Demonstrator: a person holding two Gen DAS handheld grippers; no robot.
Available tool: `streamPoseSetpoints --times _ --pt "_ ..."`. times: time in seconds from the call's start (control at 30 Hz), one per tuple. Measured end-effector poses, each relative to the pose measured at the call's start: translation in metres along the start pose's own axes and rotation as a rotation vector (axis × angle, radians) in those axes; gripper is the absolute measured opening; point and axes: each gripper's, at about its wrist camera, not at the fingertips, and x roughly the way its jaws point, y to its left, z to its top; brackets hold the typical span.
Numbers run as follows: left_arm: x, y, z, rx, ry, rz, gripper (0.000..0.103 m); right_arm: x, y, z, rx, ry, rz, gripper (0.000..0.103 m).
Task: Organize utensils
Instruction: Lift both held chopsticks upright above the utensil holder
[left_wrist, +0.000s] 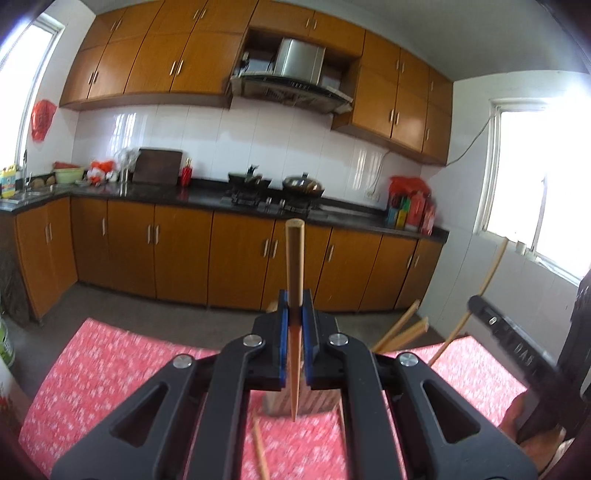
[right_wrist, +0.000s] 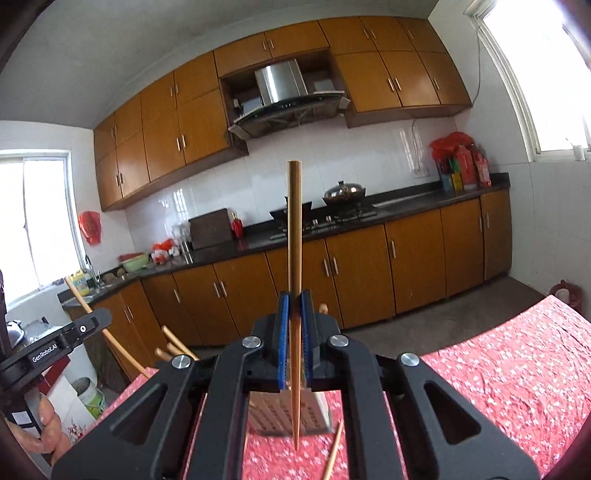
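1. Bamboo in both my tongs: my left gripper (left_wrist: 294, 314) is clamped on one chopstick (left_wrist: 294, 273), and my right gripper (right_wrist: 294, 314) is clamped on another chopstick (right_wrist: 294, 236). The blue pads press on each from both sides.
2. Each stick stands nearly upright between the pads, thick end up, thin tip pointing down at the red flowered tablecloth (left_wrist: 110, 354).
3. The relation that matters: the wooden holder (left_wrist: 314, 402) stands on the cloth directly below and just beyond both tips. From the right wrist it shows as a slatted box (right_wrist: 317, 413) right behind the tip.
4. Several sticks already lean out of the holder (left_wrist: 402, 328), so the opening is upward.
5. I judge both hands about equally near; the left tip looks closer to the holder's front wall.
6. Loose chopsticks (right_wrist: 334, 448) lie on the cloth, still to be collected.
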Motion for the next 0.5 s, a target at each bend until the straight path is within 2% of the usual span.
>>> streamPoseSetpoints --times 0.17,0.3,0.4,0.5 --pt "0.024 -0.018 0.031 0.001 -0.076 0.014 0.008 0.021 0.006 0.020 0.014 -0.075 -0.001 0.008" --pt "0.047 -0.021 0.040 0.001 -0.107 0.037 0.008 0.043 0.014 0.019 -0.022 -0.121 -0.026 0.008" --pt "0.065 -0.017 0.033 -0.014 -0.092 0.043 0.008 0.061 0.014 0.007 -0.040 -0.115 -0.034 0.008" --pt "0.085 -0.008 0.018 -0.034 -0.037 0.038 0.008 0.076 0.012 -0.006 -0.045 -0.067 -0.038 0.008"
